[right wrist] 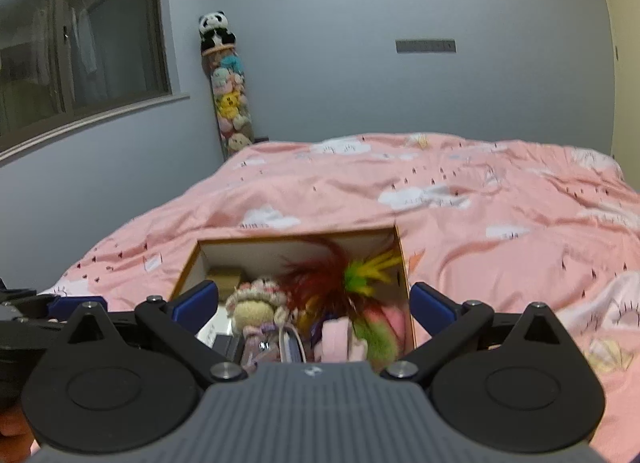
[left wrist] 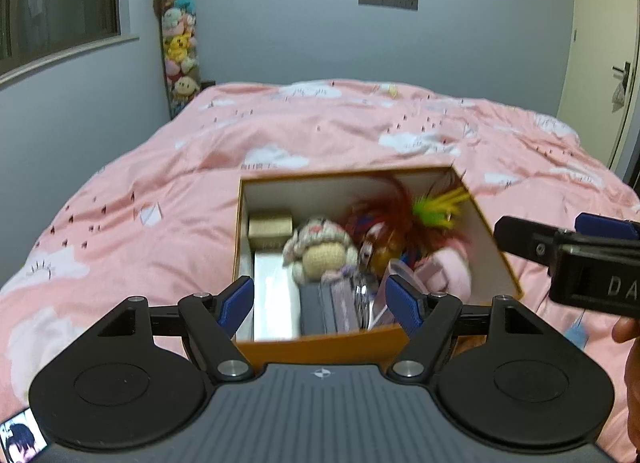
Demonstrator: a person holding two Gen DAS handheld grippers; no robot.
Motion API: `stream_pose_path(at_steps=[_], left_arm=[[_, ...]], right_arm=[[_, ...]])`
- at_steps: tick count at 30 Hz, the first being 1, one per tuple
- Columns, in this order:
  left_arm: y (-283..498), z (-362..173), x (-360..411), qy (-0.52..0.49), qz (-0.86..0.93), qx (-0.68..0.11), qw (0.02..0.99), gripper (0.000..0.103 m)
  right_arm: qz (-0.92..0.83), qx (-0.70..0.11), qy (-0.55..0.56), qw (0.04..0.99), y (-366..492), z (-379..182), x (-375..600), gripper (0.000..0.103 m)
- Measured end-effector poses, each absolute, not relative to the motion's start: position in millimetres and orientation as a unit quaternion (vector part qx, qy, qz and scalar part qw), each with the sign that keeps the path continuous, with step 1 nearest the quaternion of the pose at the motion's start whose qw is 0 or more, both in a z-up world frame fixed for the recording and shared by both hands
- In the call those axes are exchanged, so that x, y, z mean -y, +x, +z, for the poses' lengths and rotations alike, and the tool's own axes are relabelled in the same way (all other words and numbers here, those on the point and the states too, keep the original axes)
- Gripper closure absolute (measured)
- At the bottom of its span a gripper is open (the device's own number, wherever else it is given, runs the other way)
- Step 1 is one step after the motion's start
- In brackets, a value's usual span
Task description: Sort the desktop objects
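An open orange cardboard box (left wrist: pixel 486 231) (right wrist: pixel 402 263) sits on the pink bed. It holds a crocheted doll (left wrist: pixel 320 251) (right wrist: pixel 256 309), a red feathered toy (left wrist: pixel 384 215) (right wrist: pixel 320 275) with a yellow-green tuft (left wrist: pixel 438 207) (right wrist: pixel 368 273), a small gold box (left wrist: pixel 269 225), a pink item (left wrist: pixel 448 267) (right wrist: pixel 340 337) and flat packages. My left gripper (left wrist: pixel 320 301) is open and empty over the box's near edge. My right gripper (right wrist: pixel 314 309) is open and empty over the box; it also shows in the left wrist view (left wrist: pixel 560 239).
The pink cloud-print duvet (left wrist: pixel 160 191) (right wrist: pixel 500 223) covers the bed around the box. A tall clear tube of plush toys (left wrist: pixel 180 59) (right wrist: pixel 230 103) with a panda on top stands at the far wall. A door (left wrist: pixel 600 43) is at the right.
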State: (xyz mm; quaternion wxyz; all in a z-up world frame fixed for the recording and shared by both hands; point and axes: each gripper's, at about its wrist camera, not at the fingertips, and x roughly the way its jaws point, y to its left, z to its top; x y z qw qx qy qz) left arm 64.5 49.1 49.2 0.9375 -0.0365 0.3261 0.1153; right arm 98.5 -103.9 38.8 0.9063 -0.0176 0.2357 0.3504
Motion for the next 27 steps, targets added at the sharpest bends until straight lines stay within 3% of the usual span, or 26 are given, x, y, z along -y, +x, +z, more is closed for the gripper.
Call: stream_pose_path(at_steps=[10, 27], left_arm=[[64.1, 22.6, -51.9, -0.055, 0.105, -0.366, 0.923, 0.018], [66.7, 14.4, -42.6, -0.046, 0.092, -0.385, 0.917, 0.018]], right_arm=[[0.324, -0.294, -0.053, 0.898, 99.9, 7.3, 96.8, 0.001], [0.305, -0.323, -0.046, 0.895, 107.6, -1.3, 99.8, 0.001]])
